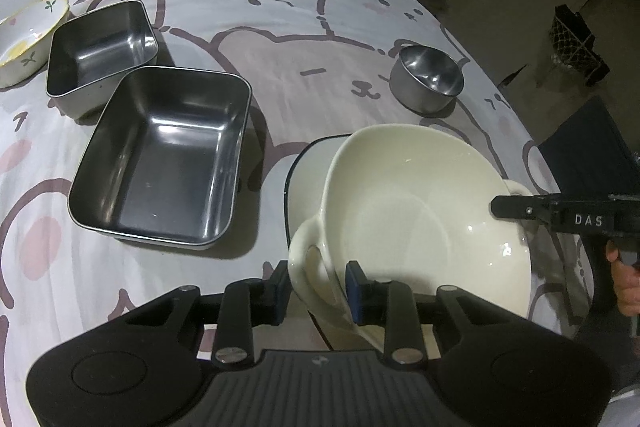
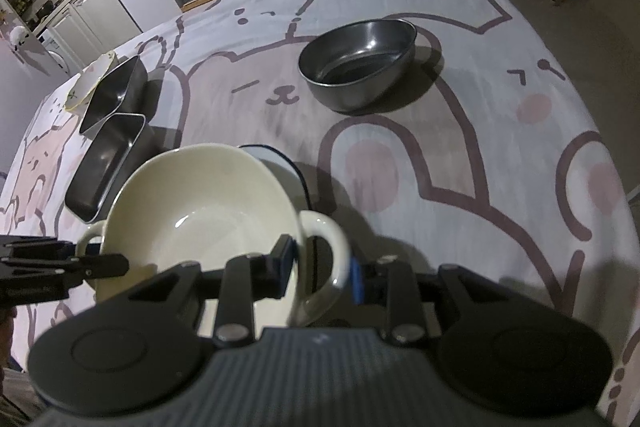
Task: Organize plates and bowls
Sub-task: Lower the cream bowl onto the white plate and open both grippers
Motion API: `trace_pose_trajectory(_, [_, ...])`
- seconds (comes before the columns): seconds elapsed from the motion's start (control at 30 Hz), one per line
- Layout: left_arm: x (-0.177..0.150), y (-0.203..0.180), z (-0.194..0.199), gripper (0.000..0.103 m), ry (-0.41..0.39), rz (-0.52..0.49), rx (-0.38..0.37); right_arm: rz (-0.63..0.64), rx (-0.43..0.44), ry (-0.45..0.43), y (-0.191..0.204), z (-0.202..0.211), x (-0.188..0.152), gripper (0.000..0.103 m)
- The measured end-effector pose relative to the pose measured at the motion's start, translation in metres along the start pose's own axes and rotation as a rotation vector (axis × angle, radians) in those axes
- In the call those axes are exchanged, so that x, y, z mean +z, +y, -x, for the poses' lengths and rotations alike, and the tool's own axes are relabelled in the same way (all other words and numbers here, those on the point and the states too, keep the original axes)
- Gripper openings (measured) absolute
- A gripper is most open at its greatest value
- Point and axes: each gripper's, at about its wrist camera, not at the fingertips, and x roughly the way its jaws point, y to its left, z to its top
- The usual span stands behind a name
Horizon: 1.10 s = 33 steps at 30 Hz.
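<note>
A cream bowl [image 1: 420, 211] [image 2: 200, 195] with two loop handles sits tilted over a white plate with a dark blue rim [image 1: 304, 167] [image 2: 280, 157]. My left gripper [image 1: 318, 289] is shut on the bowl's left handle, one pad outside the loop and one inside the bowl wall. My right gripper [image 2: 320, 273] is shut on the right handle [image 2: 326, 251] the same way. Each gripper also shows in the other's view, the right gripper [image 1: 504, 207] at the far handle and the left gripper [image 2: 116, 263] at the bowl's left rim. Whether the bowl rests on the plate is hidden.
Two rectangular steel trays [image 1: 160, 155] [image 1: 100, 51] stand left of the plate, with a flowered ceramic bowl [image 1: 28, 39] beyond them. A round steel bowl [image 1: 430, 77] [image 2: 360, 63] sits farther back on the bear-print tablecloth [image 1: 304, 67]. A hand [image 1: 624, 279] holds the right gripper.
</note>
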Motion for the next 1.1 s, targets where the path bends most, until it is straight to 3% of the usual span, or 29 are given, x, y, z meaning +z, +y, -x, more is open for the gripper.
trace_pose_trajectory(0.07, [0.000,0.000,0.000,0.031,0.001,-0.002,0.000,0.043,-0.015,-0.006,0.004,0.000,-0.001,0.035])
trace_pose_trajectory(0.73, [0.001,0.000,0.000,0.032,0.005,-0.001,-0.002,0.039,-0.005,0.000,0.002,0.000,-0.001,0.036])
trace_pose_trajectory(0.87, [0.001,0.002,-0.001,0.045,0.018,-0.005,0.015,0.066,0.001,-0.008,0.004,0.002,-0.003,0.039])
trace_pose_trajectory(1.0, [-0.001,0.004,0.000,0.062,0.029,-0.006,0.008,0.094,0.046,-0.037,0.006,0.011,-0.008,0.065])
trace_pose_trajectory(1.1, [-0.001,0.001,0.004,0.079,0.015,-0.012,0.004,0.121,0.028,-0.034,0.008,0.013,-0.013,0.073])
